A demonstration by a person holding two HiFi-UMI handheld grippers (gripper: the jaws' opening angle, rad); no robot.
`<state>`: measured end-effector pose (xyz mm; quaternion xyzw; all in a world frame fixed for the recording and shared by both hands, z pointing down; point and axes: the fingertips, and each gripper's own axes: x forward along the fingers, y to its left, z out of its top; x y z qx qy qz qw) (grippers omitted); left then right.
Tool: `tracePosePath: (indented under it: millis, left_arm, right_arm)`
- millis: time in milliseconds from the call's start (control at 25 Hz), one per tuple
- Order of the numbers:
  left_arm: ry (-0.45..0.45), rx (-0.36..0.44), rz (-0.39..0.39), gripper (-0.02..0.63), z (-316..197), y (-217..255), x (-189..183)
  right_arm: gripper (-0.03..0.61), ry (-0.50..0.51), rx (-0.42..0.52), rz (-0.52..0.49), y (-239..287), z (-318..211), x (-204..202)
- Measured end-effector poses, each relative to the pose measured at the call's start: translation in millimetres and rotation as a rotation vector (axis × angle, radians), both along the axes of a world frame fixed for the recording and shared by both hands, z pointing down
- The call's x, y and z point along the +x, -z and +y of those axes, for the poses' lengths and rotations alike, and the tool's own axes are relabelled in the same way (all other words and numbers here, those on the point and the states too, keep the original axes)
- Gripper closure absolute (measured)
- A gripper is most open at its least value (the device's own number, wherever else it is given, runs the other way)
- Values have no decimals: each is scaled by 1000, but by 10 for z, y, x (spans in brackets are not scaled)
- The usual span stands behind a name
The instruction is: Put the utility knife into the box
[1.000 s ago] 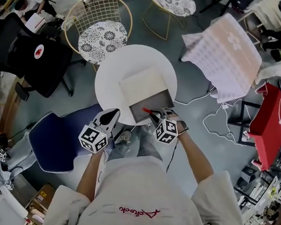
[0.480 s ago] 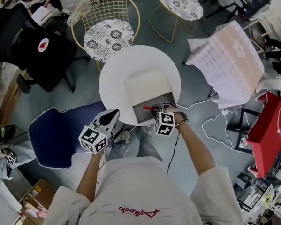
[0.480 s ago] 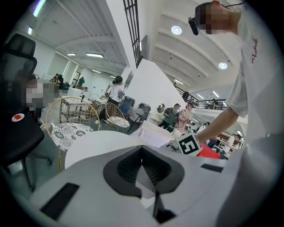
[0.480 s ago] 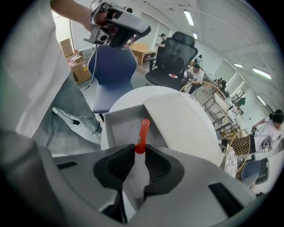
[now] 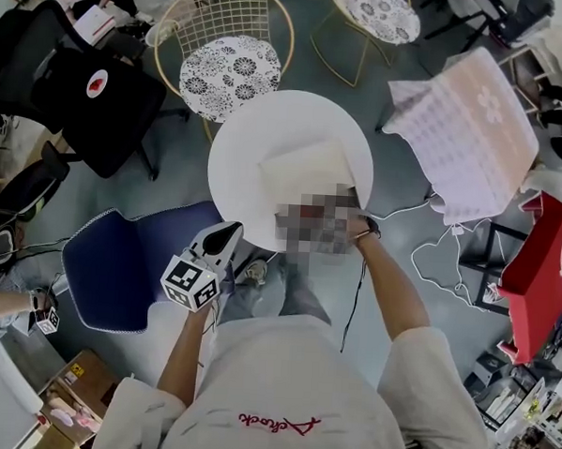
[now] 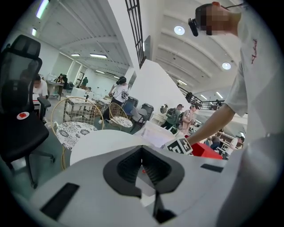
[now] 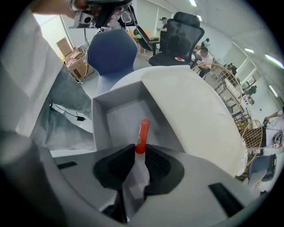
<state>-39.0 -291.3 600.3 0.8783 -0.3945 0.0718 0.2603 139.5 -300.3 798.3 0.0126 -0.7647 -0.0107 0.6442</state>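
Observation:
An open box (image 5: 307, 169) stands on the round white table (image 5: 238, 142), its lid (image 7: 191, 104) folded back. In the right gripper view my right gripper (image 7: 140, 148) is shut on the red utility knife (image 7: 142, 133), whose far end sticks out over the box's grey inside, next to its wall (image 7: 95, 117). In the head view a blurred patch covers that gripper and the knife. My left gripper (image 5: 230, 229) hangs off the table's near left edge, beside my knee. Its jaws meet with nothing between them (image 6: 142, 150).
Two gold wire chairs with patterned cushions (image 5: 232, 76) stand behind the table. A blue chair (image 5: 119, 267) is at my left and a black office chair (image 5: 81, 105) beyond it. A draped white cloth (image 5: 465, 125), floor cables (image 5: 440, 246) and a red stand (image 5: 542, 270) are to the right.
My right gripper has carried the knife a little further in over the open box. The left gripper has held its place. The head camera has shifted slightly.

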Motion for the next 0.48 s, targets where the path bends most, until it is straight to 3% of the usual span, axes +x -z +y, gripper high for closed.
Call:
tracePosePath:
  millis: [480]
  left_arm:
    - [2,-6,-18,603,-13,-14,-19]
  right_arm:
    - [497,-16,-41,12,-206,36,-3]
